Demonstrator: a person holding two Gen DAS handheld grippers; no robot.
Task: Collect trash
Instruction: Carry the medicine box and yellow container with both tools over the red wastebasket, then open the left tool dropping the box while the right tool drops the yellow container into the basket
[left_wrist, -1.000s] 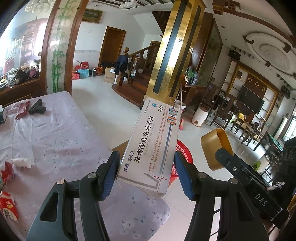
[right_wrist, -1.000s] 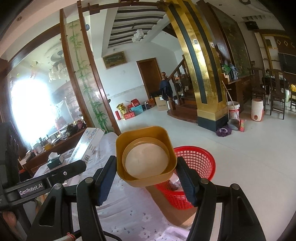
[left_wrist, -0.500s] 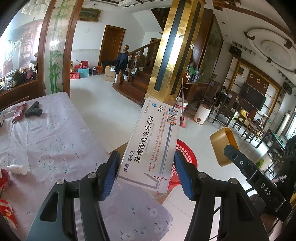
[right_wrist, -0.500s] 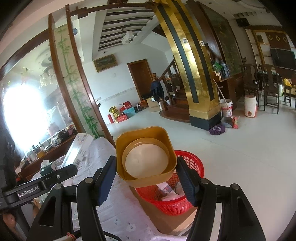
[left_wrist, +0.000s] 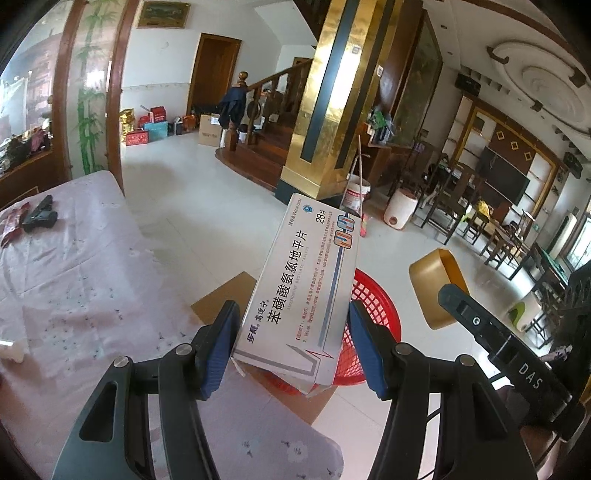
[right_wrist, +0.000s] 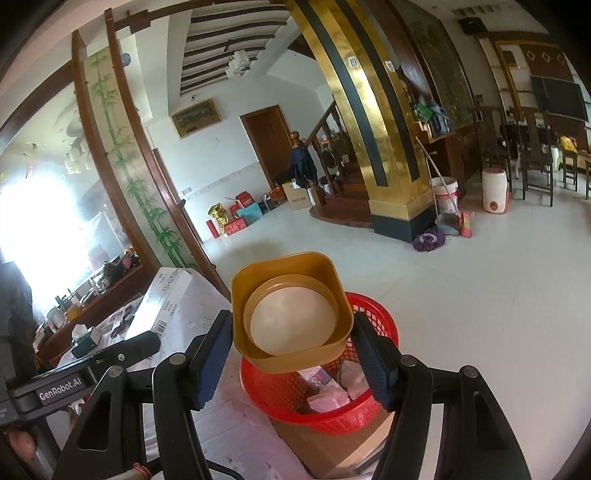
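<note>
left gripper (left_wrist: 291, 347) pinches a medicine box (left_wrist: 303, 288); right gripper (right_wrist: 291, 358) clamps a yellow tub (right_wrist: 290, 314). both hang over the red basket (right_wrist: 321, 402), lower centre of frame. best centre each over its mouth before letting go.

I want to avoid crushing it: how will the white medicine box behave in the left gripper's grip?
The medicine box looks like thin cardboard, so probably light and easily dented. Its lower flap seems open, so it may flex between the left gripper pads. Held only at its lower end, it might pivot.
</note>
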